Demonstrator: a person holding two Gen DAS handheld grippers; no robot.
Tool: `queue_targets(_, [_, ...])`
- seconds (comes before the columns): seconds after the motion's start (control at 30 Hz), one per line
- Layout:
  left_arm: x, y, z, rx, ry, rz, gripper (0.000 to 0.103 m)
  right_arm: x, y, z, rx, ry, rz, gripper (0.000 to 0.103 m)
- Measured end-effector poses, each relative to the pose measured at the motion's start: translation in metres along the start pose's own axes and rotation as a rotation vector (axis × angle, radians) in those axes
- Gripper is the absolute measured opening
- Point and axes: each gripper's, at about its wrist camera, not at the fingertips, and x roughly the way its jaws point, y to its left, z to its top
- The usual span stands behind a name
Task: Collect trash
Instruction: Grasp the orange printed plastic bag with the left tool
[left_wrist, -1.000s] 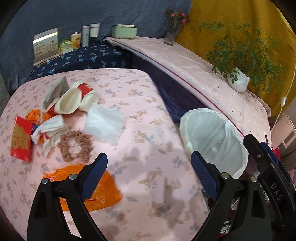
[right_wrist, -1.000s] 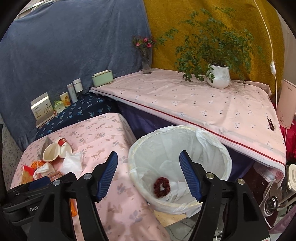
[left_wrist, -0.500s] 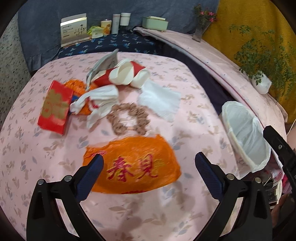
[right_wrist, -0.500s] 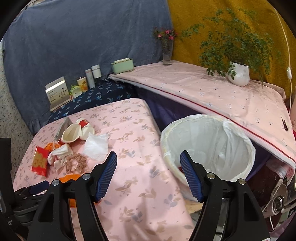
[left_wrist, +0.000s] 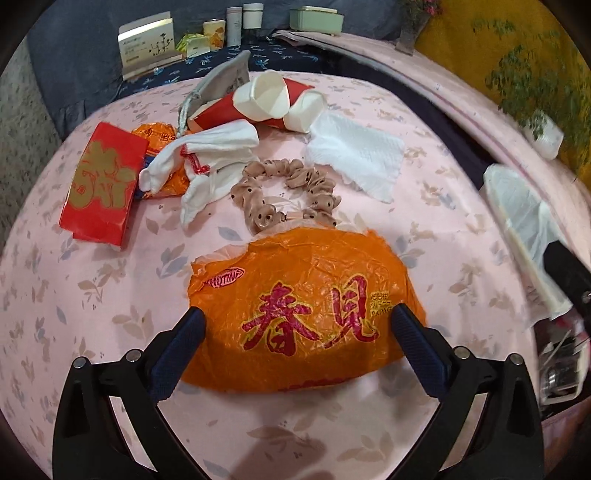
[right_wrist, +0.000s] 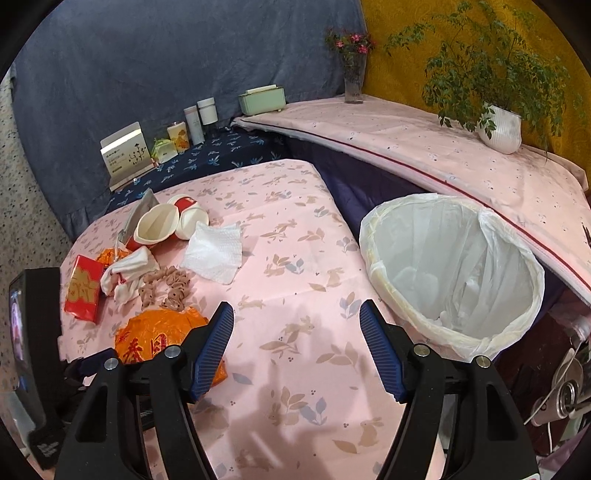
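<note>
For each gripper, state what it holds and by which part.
Neither holds anything. The left gripper, its jaws just opened wider, straddles the orange wrapper without pinching; the right gripper is open over bare cloth.

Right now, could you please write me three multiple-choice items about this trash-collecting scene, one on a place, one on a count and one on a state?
1. Where does the orange plastic bag lie?
A. inside the bin
B. on the pink tablecloth, between the left gripper's fingers
C. on the dark blue cloth at the back

2. How many red-and-white paper cups lie on the table?
A. two
B. four
C. none

3. How does the left gripper stand?
A. shut on the bag
B. shut on nothing
C. open, pads clear of the bag

Answers:
1 B, the bag lies flat on the tablecloth with a finger at each side.
2 A, two tipped cups lie side by side.
3 C, its jaws have just been opening and stand wide, the bag between them unpinched.
</note>
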Motion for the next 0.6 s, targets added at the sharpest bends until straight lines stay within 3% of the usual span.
queue_targets(0.3, [0.006,0.002,-0.001,0.004,-0.026,0.080,0.096,0.014,0.001,-0.004,-0.011,0.030,-0.007,0.068])
queue_targets(0.37, [0.006,0.005,0.000,0.006,-0.030,0.072,0.089,0.016,0.002,-0.005,-0.009,0.034,-0.006,0.068])
queue_targets(0.53, [-0.001,0.006,-0.002,0.012,-0.062,0.042,0.053,0.023,0.009,-0.006,-0.024,0.054,0.003,0.068])
queue_targets(0.6, [-0.003,0.007,-0.002,0.016,-0.064,0.024,0.045,0.026,0.013,-0.008,-0.030,0.062,0.010,0.068])
